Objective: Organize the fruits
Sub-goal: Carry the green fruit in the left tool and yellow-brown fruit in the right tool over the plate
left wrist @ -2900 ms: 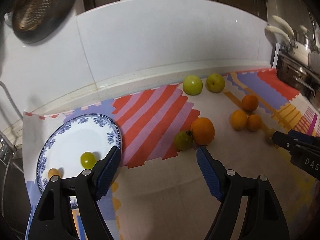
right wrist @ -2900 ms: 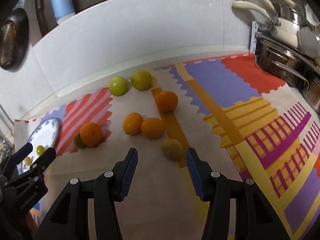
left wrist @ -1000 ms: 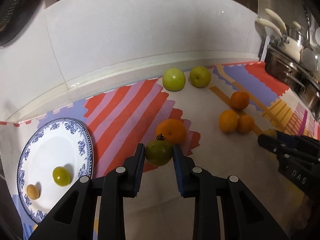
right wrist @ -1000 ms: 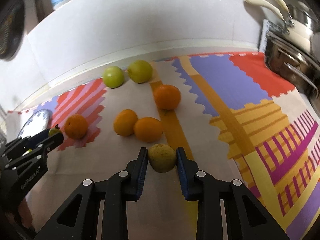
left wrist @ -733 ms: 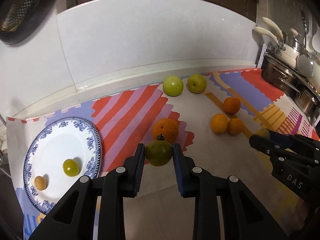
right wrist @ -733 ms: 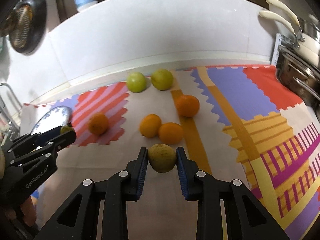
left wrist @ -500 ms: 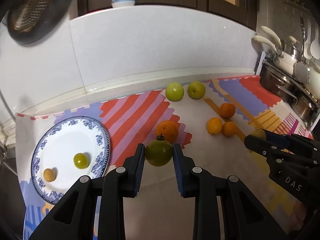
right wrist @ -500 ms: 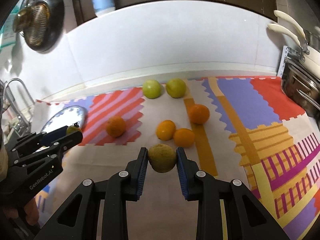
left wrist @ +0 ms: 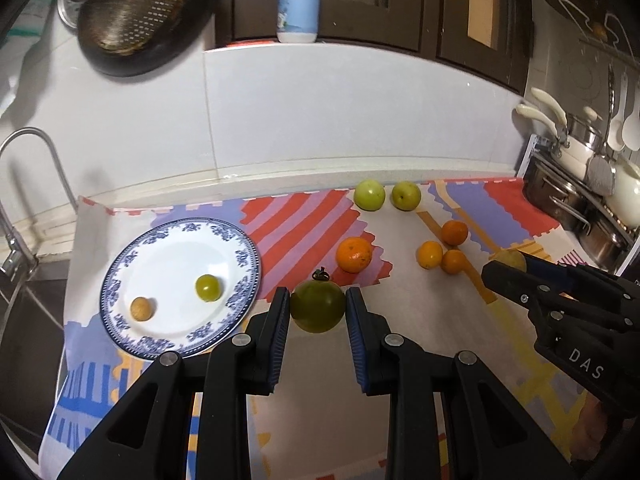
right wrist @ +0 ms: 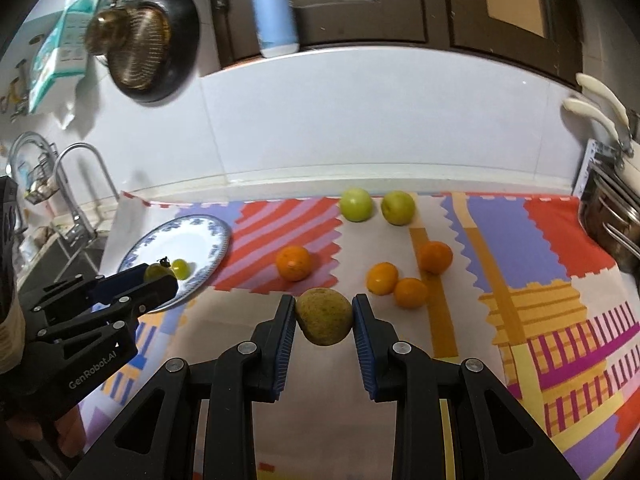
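Nearest in the left wrist view, the left claw [left wrist: 317, 307] is clamped on a dark green tomato [left wrist: 317, 306] with a small dry stem on top, its blue pads pressing both sides and holding it above the bench. In the right wrist view, the right claw [right wrist: 324, 317] grips a dull yellow-brown fruit [right wrist: 324, 316] in the same way, also lifted clear of the surface.

Each claw appears at the edge of the other's view. White letters reading "DAS" [left wrist: 582, 362] show on the black body of the right one, and "GenRobot.AI" [right wrist: 93, 369] on the left one.

Below lies a patterned mat [left wrist: 420, 320] with red, lilac, purple and yellow stripes, covering the bench. On its left sits a white plate with a blue floral rim [left wrist: 120, 268], carrying a small green fruit [left wrist: 207, 287] and a smaller tan one [left wrist: 141, 308], apart from each other.

Farther back, one orange [left wrist: 353, 254] rests on the red stripes. To its right, three smaller oranges [left wrist: 443, 249] sit close together. Beyond them, two pale green apples [left wrist: 387, 195] lie side by side near the white wall.

On the ledge above the wall stands a white and blue bottle [left wrist: 298, 0]; its label is too blurred to read. A metal colander [left wrist: 128, 4] hangs at upper left, and steel pots [left wrist: 576, 196] stand at right.
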`<action>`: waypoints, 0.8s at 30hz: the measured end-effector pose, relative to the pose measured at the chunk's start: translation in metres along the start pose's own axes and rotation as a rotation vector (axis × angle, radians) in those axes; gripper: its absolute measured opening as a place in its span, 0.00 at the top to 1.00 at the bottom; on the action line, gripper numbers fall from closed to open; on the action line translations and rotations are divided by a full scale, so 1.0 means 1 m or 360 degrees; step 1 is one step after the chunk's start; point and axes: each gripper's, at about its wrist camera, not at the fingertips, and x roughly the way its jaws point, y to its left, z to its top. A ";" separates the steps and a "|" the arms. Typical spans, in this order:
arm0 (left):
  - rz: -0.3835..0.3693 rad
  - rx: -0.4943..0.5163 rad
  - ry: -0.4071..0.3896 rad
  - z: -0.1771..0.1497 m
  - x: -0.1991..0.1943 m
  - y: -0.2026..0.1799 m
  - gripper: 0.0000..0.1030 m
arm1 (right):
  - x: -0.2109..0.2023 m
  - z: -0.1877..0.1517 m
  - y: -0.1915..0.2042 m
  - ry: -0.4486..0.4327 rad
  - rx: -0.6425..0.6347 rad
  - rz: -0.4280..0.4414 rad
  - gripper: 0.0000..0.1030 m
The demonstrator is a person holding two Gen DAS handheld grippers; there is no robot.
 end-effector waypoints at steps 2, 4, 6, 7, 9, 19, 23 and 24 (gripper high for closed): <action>0.0010 -0.0002 -0.0017 0.000 -0.007 0.002 0.72 | -0.005 0.001 0.005 -0.0011 -0.0015 0.0024 0.71; 0.0025 -0.0007 -0.0038 0.000 -0.015 0.006 0.72 | -0.009 0.002 0.010 -0.0027 -0.0026 0.0040 0.71; 0.0040 -0.0013 -0.0058 0.000 -0.022 0.010 0.72 | -0.012 0.004 0.016 -0.0038 -0.0042 0.0058 0.71; 0.0048 -0.0013 -0.0065 0.001 -0.024 0.012 0.72 | -0.013 0.005 0.019 -0.0044 -0.0047 0.0070 0.71; 0.0068 -0.0020 -0.0076 0.002 -0.029 0.017 0.72 | -0.013 0.008 0.025 -0.0053 -0.0057 0.0098 0.71; 0.0168 -0.0063 -0.0104 0.011 -0.035 0.049 0.72 | 0.005 0.032 0.060 -0.0058 -0.0140 0.0254 0.71; 0.0207 -0.0081 -0.0122 0.018 -0.033 0.062 0.72 | 0.018 0.044 0.074 -0.0043 -0.0168 0.0320 0.71; 0.0220 -0.0089 -0.0125 0.020 -0.031 0.067 0.72 | 0.021 0.047 0.077 -0.0044 -0.0180 0.0326 0.71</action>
